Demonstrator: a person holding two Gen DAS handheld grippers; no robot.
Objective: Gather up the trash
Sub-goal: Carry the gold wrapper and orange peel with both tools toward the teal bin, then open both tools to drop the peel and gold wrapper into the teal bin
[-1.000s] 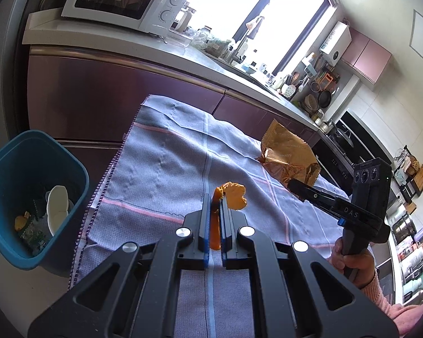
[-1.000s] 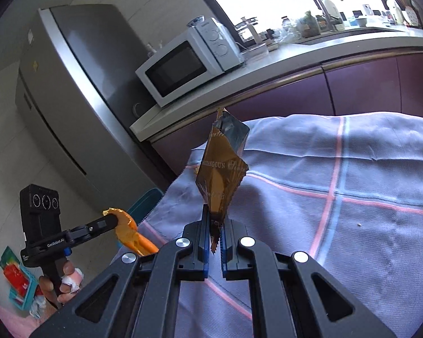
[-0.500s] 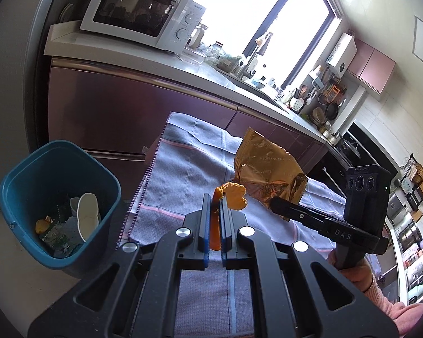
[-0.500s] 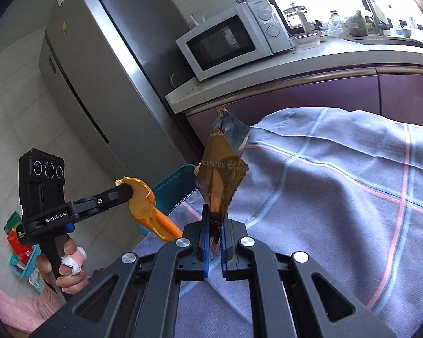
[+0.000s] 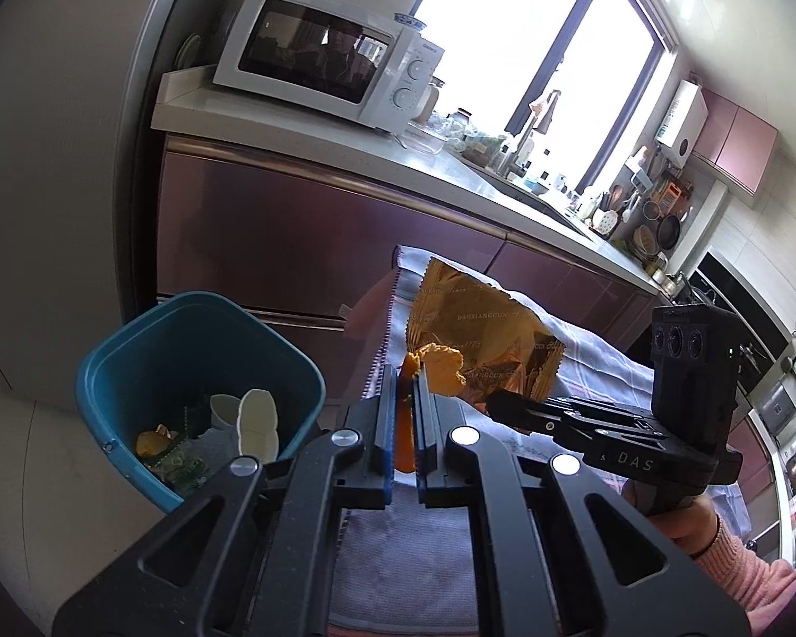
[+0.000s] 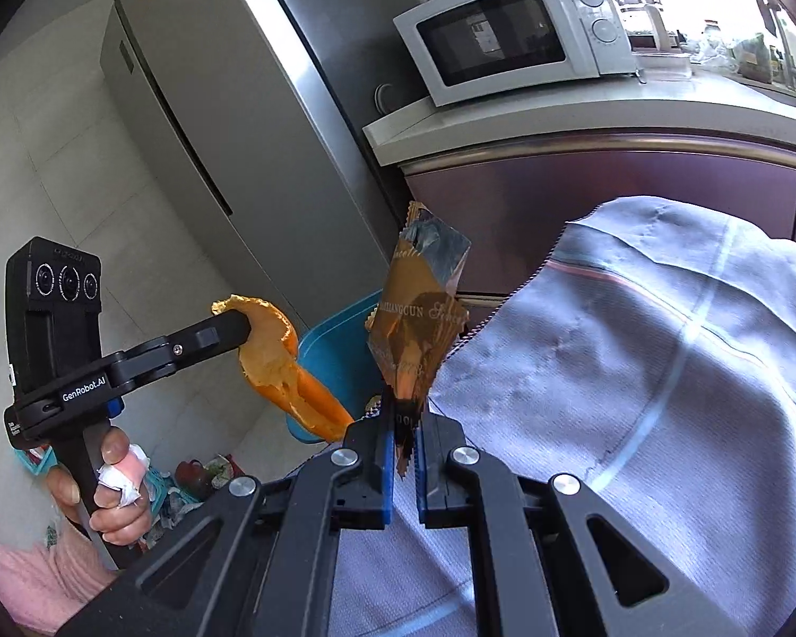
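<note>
My left gripper (image 5: 406, 379) is shut on a strip of orange peel (image 5: 404, 443), held in the air by the table's left end. The peel (image 6: 284, 366) also shows in the right wrist view, hanging from the left gripper (image 6: 239, 321). My right gripper (image 6: 404, 414) is shut on a golden snack wrapper (image 6: 419, 318), held upright over the table's edge. In the left wrist view the wrapper (image 5: 483, 339) stands just right of the peel, with the right gripper (image 5: 496, 403) under it. The blue bin (image 5: 132, 361) stands on the floor, below and left of both grippers.
The bin holds white scraps (image 5: 257, 419) and other trash. A grey checked cloth (image 6: 663, 371) covers the table. Purple cabinets (image 5: 292, 233) under a counter with a white microwave (image 5: 323, 58) stand behind the bin. A steel fridge (image 6: 212, 122) stands to the left.
Both grippers have moved left with their loads, off the middle of the table toward its left edge. The bin now lies closer, and the wrapper sits right beside the peel.
</note>
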